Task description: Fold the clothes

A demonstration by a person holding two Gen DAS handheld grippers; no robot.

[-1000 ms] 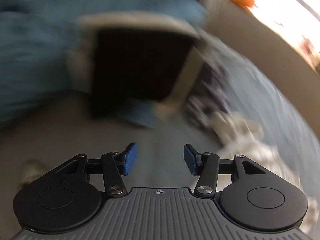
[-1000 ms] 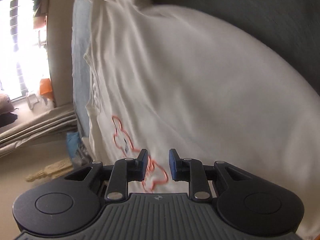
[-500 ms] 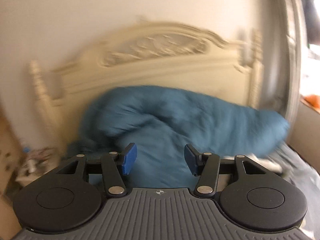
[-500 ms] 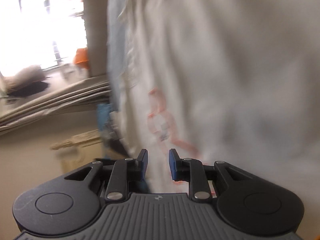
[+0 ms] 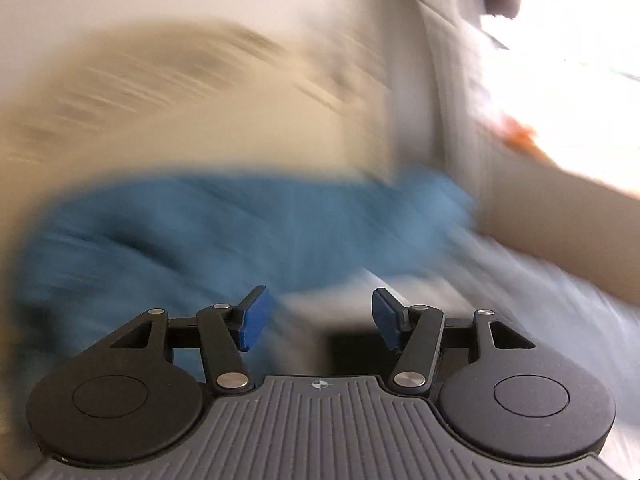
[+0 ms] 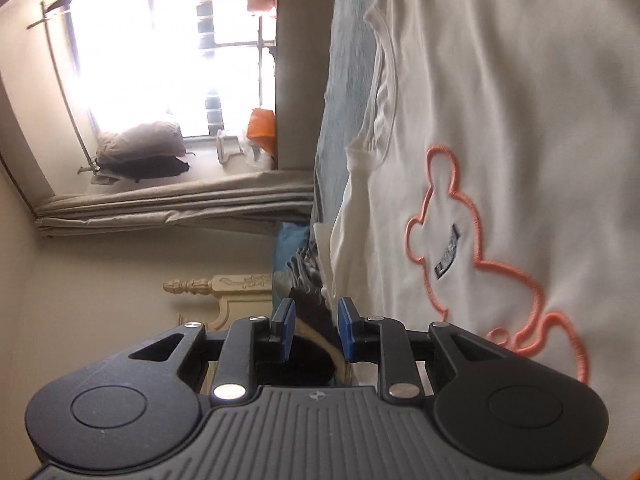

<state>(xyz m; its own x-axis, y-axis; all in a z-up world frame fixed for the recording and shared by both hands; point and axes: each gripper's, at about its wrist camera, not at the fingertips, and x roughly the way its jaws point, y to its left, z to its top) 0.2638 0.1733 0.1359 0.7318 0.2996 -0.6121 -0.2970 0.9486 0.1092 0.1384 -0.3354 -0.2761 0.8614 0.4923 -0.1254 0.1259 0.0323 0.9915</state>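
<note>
White cotton fills the right half of the right wrist view: the T-shirt [image 6: 500, 100] lies flat on the bed [image 6: 348, 60], with an orange outline print [image 6: 480, 248] on its chest. My right tool [image 6: 312, 330] sits at lower centre, just off the shirt's left edge; its pads stand narrowly apart with nothing between them. The collar [image 6: 384, 80] is at upper centre, and the shirt's long axis runs top to bottom of this rolled frame.

My left tool [image 5: 316, 318] faces a blurred blue duvet [image 5: 240, 232] and headboard [image 5: 180, 100]; its jaws are opening on nothing. No shirt is visible there. I judge the right tool nearer, so the shirt's near edge is its grasp.
</note>
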